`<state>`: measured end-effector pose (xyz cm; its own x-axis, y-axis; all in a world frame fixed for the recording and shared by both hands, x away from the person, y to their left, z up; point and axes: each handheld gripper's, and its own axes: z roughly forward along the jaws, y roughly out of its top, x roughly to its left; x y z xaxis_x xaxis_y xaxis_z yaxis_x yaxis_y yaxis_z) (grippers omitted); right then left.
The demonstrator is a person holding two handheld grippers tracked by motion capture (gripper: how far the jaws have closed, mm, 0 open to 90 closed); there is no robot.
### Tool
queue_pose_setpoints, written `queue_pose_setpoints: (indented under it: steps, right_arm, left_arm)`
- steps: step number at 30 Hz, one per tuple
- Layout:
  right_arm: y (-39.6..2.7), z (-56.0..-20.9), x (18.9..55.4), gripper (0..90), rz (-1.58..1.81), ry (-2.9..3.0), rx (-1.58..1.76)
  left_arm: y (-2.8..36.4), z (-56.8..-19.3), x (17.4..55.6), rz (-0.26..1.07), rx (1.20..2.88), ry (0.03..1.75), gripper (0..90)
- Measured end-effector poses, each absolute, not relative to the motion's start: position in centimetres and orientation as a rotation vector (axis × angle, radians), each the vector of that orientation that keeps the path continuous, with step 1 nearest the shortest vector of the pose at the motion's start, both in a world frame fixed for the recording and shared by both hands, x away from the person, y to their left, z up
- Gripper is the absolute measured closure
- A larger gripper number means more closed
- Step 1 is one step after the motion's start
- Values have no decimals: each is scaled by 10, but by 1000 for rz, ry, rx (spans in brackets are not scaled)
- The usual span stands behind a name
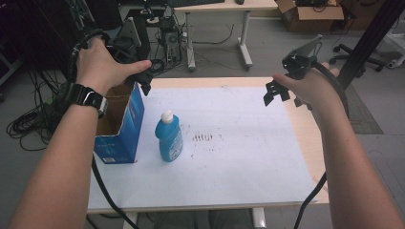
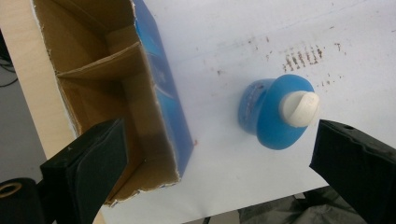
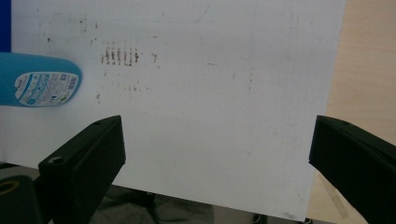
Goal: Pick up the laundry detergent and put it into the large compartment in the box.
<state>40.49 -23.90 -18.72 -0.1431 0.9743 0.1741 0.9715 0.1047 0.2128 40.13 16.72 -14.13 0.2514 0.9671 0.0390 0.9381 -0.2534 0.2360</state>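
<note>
Blue bottle (image 1: 169, 138) w/ white cap stands upright on the white sheet (image 1: 229, 157) covering the table (image 1: 305, 129), just beside the open blue cardboard box (image 1: 125, 129) at the left edge. Left tongs (image 1: 143, 81) hang above the box's far end, spread wide, nothing between them. Right tongs (image 1: 274, 93) are up over the sheet's far right corner, well apart from the bottle, also spread & empty.
</note>
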Motion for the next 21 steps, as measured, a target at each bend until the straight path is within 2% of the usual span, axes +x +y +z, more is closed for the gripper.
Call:
queue_pose_setpoints:
  steps: [21]
  right_arm:
    - [-244, -195, 408, 38, 446, 2354, 2057]
  left_arm:
    - [153, -140, 405, 251, 2415, 1712, 49]
